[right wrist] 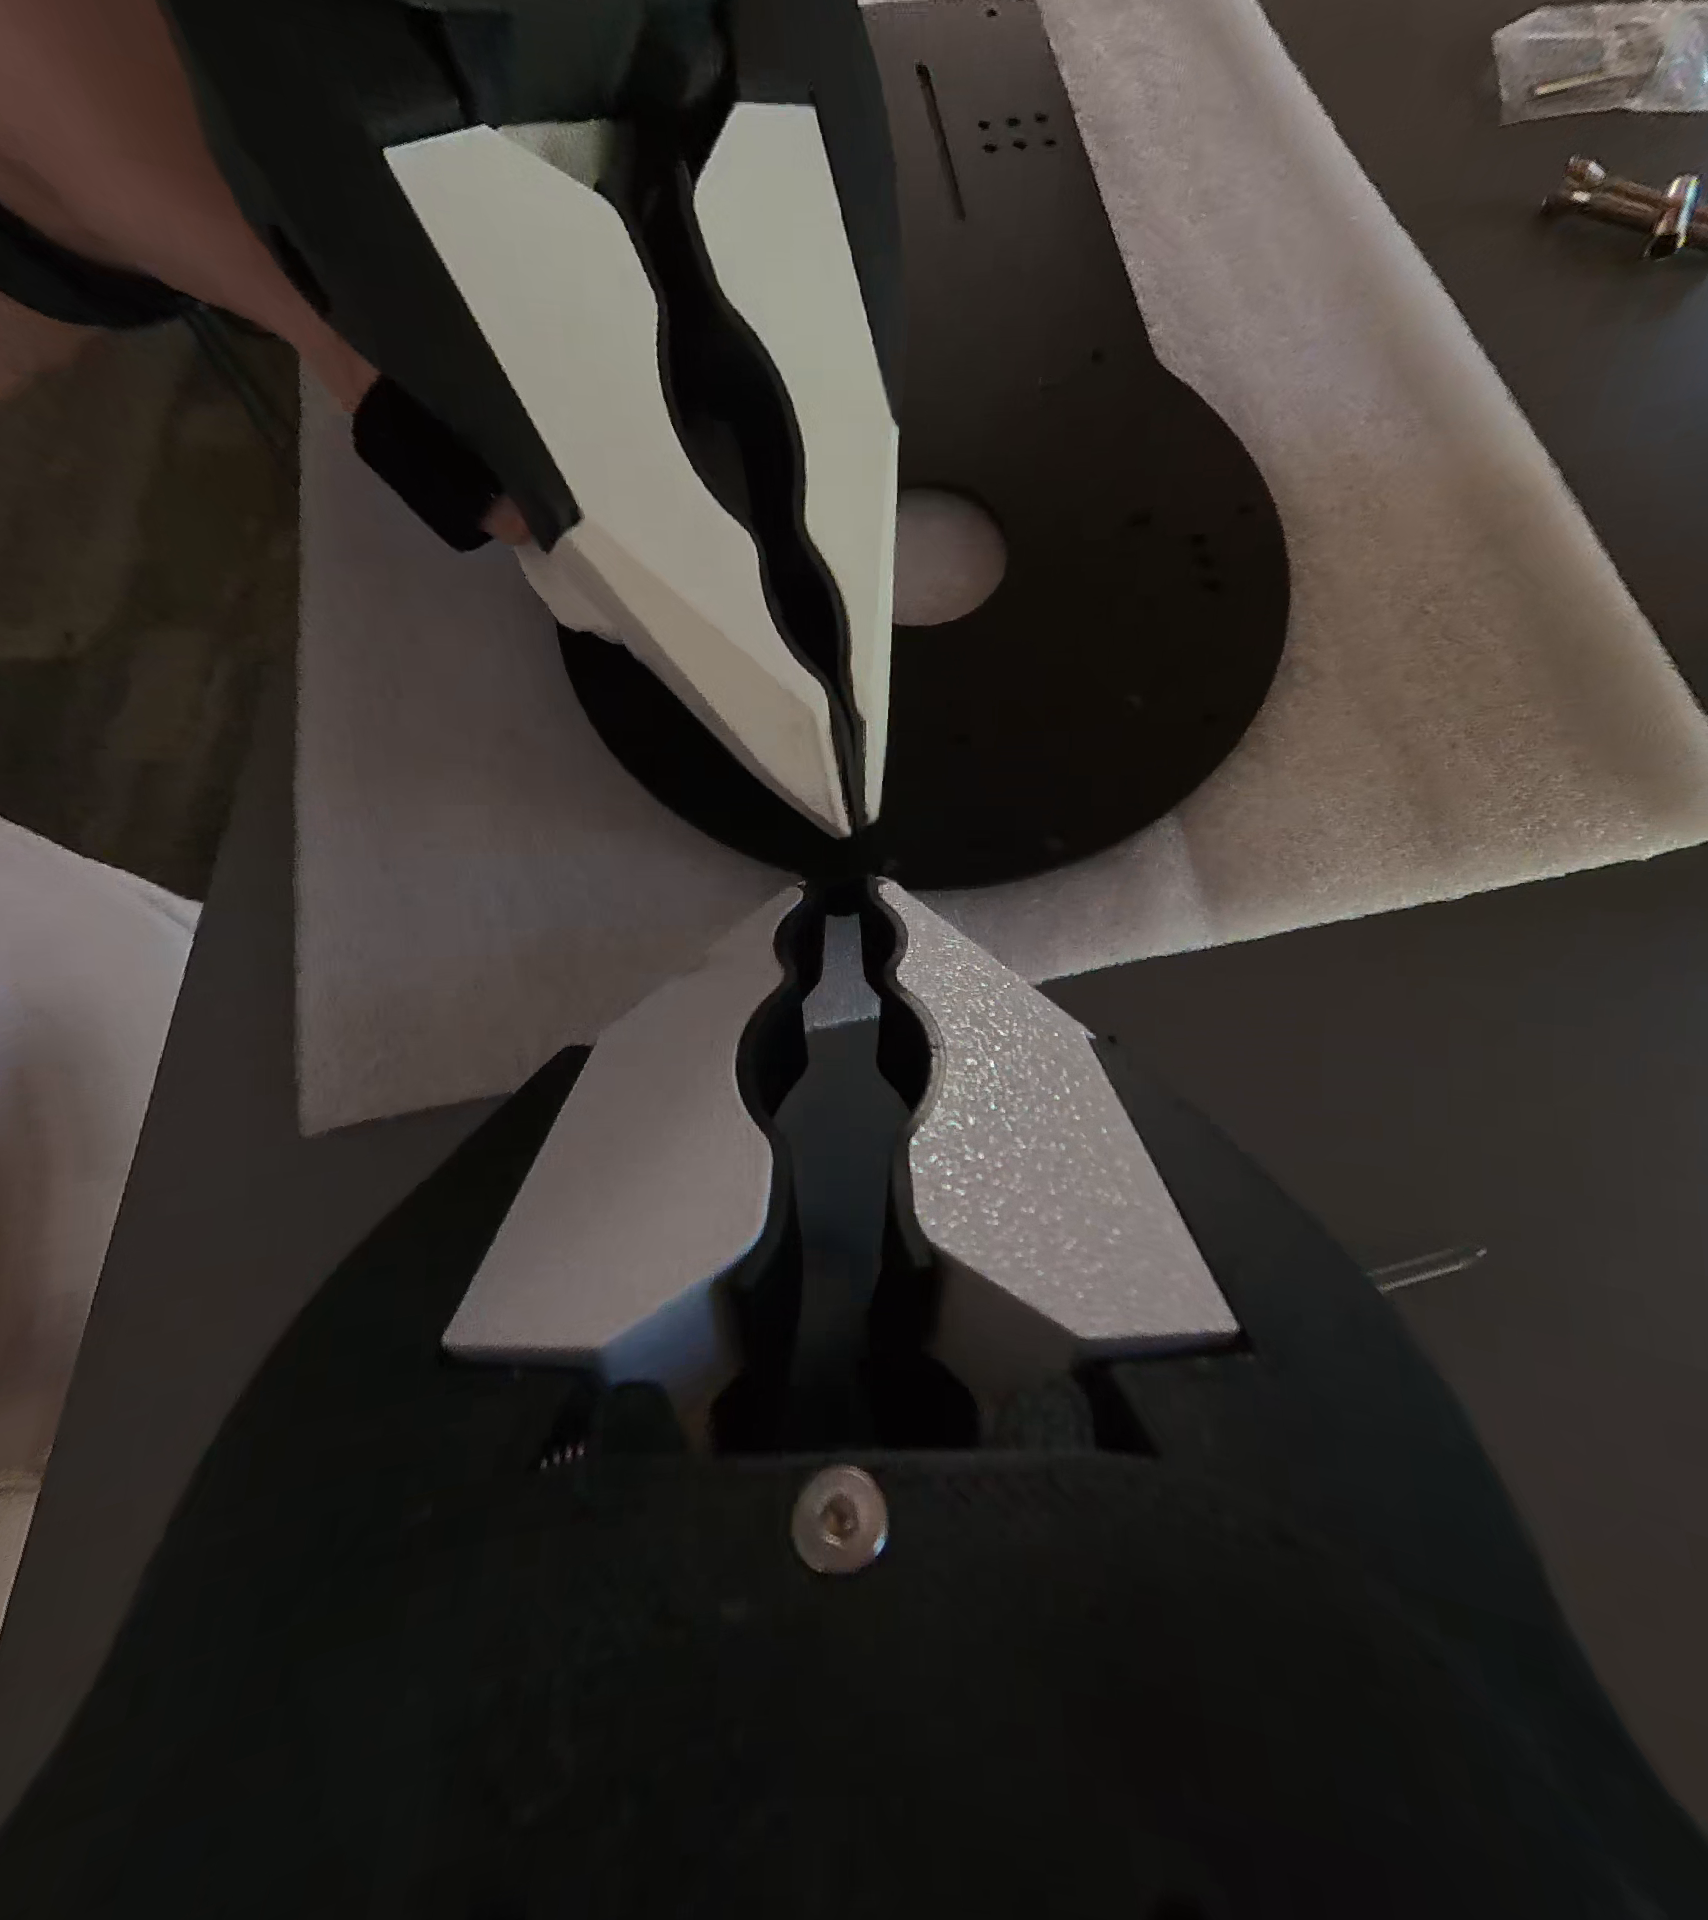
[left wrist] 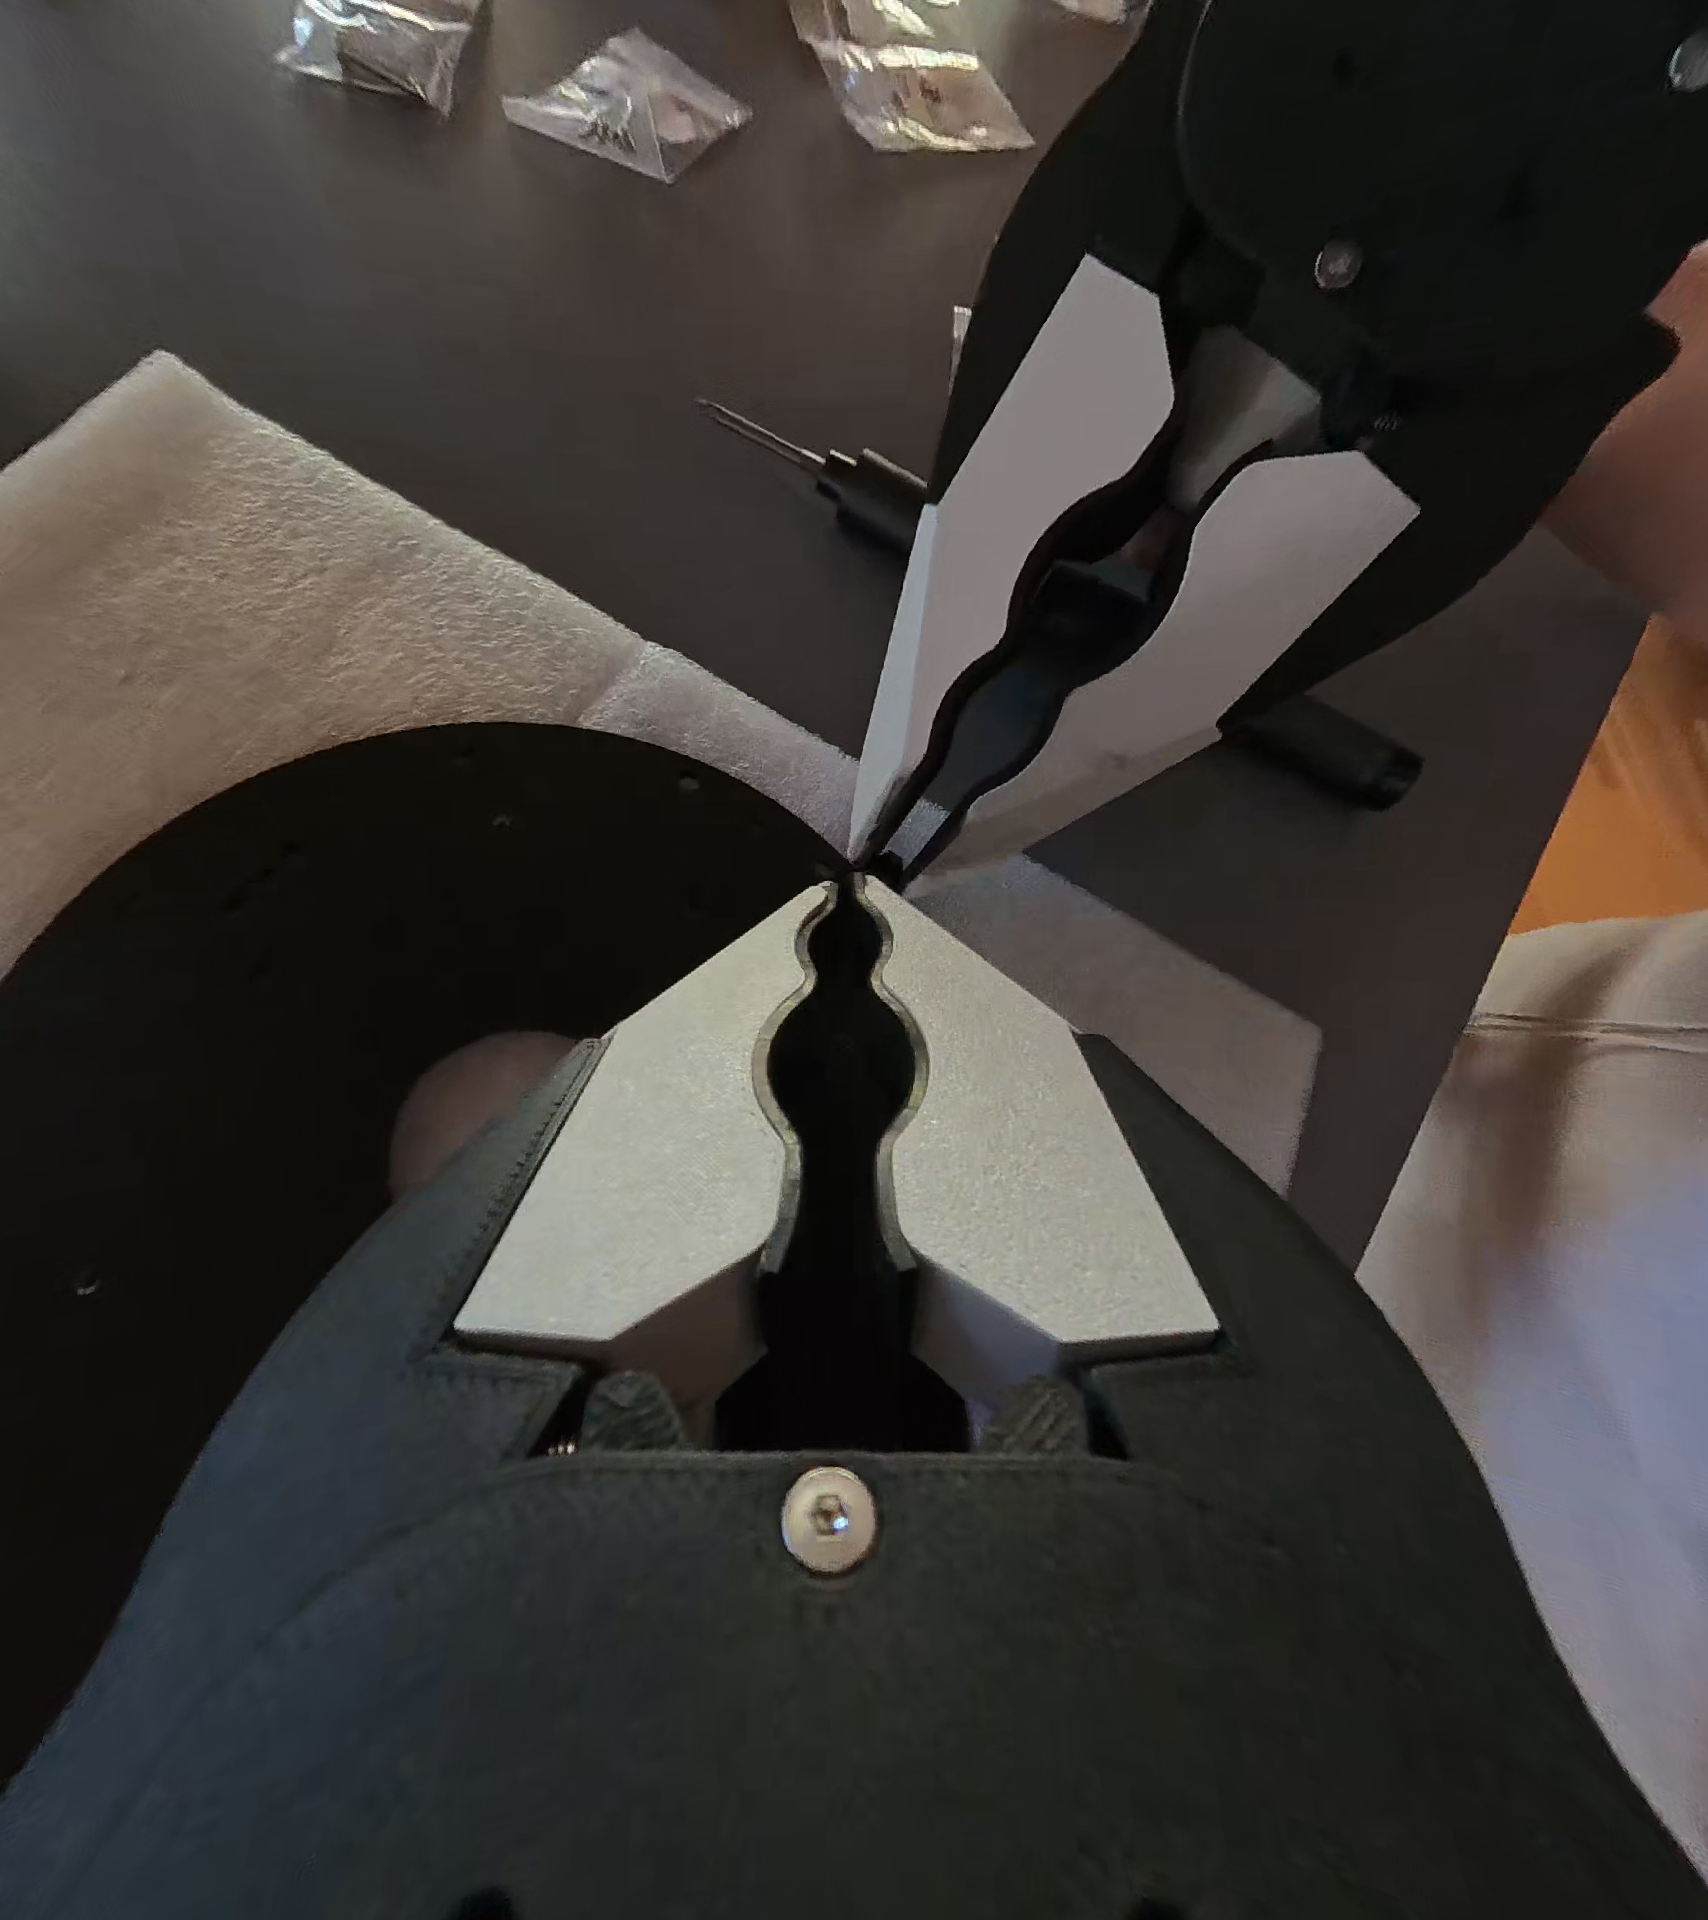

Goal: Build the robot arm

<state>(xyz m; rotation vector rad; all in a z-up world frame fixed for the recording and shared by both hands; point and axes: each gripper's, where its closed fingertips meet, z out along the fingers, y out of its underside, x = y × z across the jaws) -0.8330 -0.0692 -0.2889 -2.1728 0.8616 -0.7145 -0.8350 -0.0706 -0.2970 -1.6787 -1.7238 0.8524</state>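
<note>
A black round plate (left wrist: pixel 310 987) with a centre hole and small drilled holes lies on a white foam sheet (left wrist: pixel 154 571). It also shows in the right wrist view (right wrist: pixel 1141 623) on the foam sheet (right wrist: pixel 1401 623). My left gripper (left wrist: pixel 845 883) is shut, its tips over the plate's near edge. It shows from above in the right wrist view (right wrist: pixel 855 821), with nothing visible between its tips. My right gripper (right wrist: pixel 839 896) is shut on a small black part (right wrist: pixel 841 898) right at the plate's rim. It meets the left tips, as the left wrist view (left wrist: pixel 891 857) shows.
Clear plastic bags of small hardware (left wrist: pixel 621 104) lie on the dark table at the back. A thin metal tool (left wrist: pixel 829 468) and a black cylinder (left wrist: pixel 1328 748) lie behind the right gripper. Another bag (right wrist: pixel 1608 57), a metal fitting (right wrist: pixel 1650 208) and a pin (right wrist: pixel 1432 1262) lie to the right. My two grippers' fingertips are within a few centimetres of each other. Left tips and right tips are each some 12 cm from the black cylinder (left wrist: pixel 1328 748).
</note>
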